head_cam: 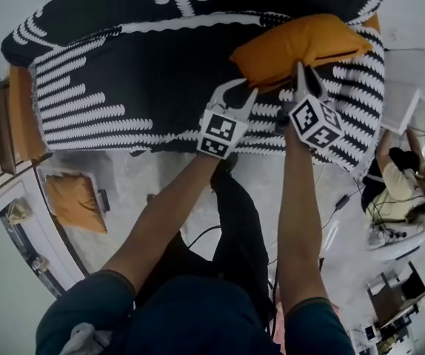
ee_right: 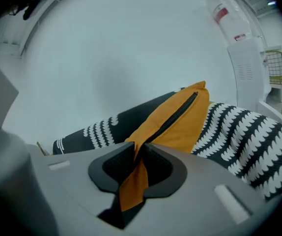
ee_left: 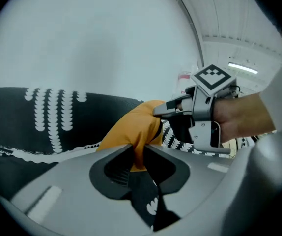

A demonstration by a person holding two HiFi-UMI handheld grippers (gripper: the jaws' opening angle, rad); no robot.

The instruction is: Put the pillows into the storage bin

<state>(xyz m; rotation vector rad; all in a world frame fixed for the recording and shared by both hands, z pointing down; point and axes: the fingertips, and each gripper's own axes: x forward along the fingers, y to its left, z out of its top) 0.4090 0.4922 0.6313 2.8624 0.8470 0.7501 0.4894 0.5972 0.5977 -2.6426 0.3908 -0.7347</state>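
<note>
Nearest, at 6 o'clock of the head view: dark sleeves and two bare forearms reaching up-frame. Just beyond, at 12 o'clock, left gripper [head_cam: 243,89] nipped onto the near-left corner of the orange pillow [head_cam: 301,44]. In the left gripper view, jaws pressed together on a bunched tuck of orange cover. Beside it at 1 o'clock, right gripper [head_cam: 300,69] likewise pinching the pillow's near edge, with cover fabric trailing down between the jaws next to the dark zipper line [ee_right: 178,113]. Pillow tipped up on edge over the black-and-white throw [head_cam: 146,87] on the sofa; impossible to tell whether clear of it yet.

Well apart, on the floor at 8 o'clock: what looks like the storage bin [head_cam: 58,171], with a second orange pillow [head_cam: 75,202] already inside.

Likely trouble from here:
- Holding only thin cover at two points, so fabric may creep out of one grip under the stuffing's weight during the swing to 8 o'clock, leaving the pillow dangling or dropped.
- Throw possibly snagged and dragged along, being so close beneath the left jaws.
- Little room left in the bin, so perching on the rim and rolling off.
- Floor cable [head_cam: 198,235] underfoot while turning.
</note>
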